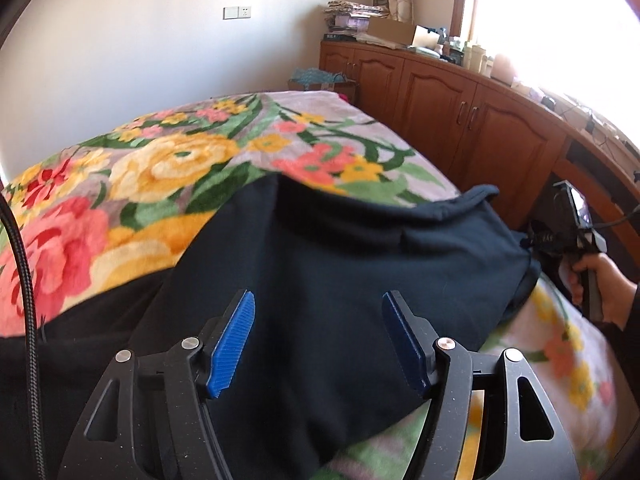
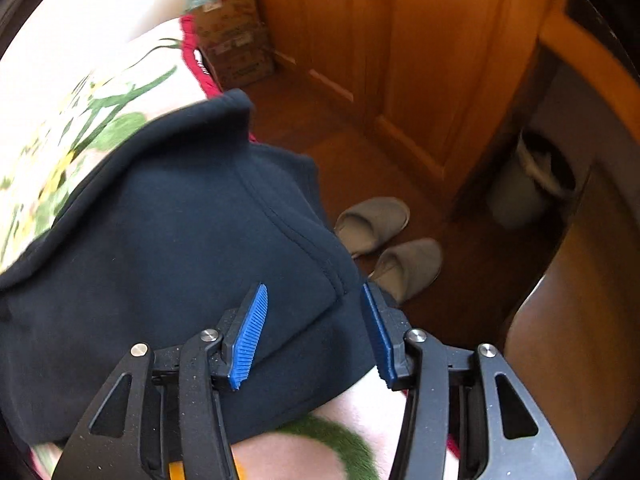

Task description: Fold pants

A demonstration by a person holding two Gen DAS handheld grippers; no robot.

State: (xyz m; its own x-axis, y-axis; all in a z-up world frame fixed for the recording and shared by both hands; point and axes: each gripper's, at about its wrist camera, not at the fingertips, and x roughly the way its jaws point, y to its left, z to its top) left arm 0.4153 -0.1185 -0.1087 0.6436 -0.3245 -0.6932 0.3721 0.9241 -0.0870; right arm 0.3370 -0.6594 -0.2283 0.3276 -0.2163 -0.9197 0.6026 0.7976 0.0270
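Dark navy pants (image 1: 320, 264) lie on a floral blanket (image 1: 168, 160) on the bed, partly folded, one layer over another. My left gripper (image 1: 318, 304) is open just above the pants, blue pads wide apart, nothing between them. In the right wrist view the pants (image 2: 160, 240) reach the bed's right edge, with a seam and hem showing. My right gripper (image 2: 314, 300) is open over that edge of the pants, empty. The right gripper and the hand holding it also show in the left wrist view (image 1: 576, 232), beside the pants' right end.
A wooden cabinet (image 1: 460, 108) with clutter on top runs along the right of the bed. On the floor are two grey slippers (image 2: 388, 240), a cardboard box (image 2: 232, 40) and a white bin (image 2: 532, 184). A black cable (image 1: 24, 280) hangs at left.
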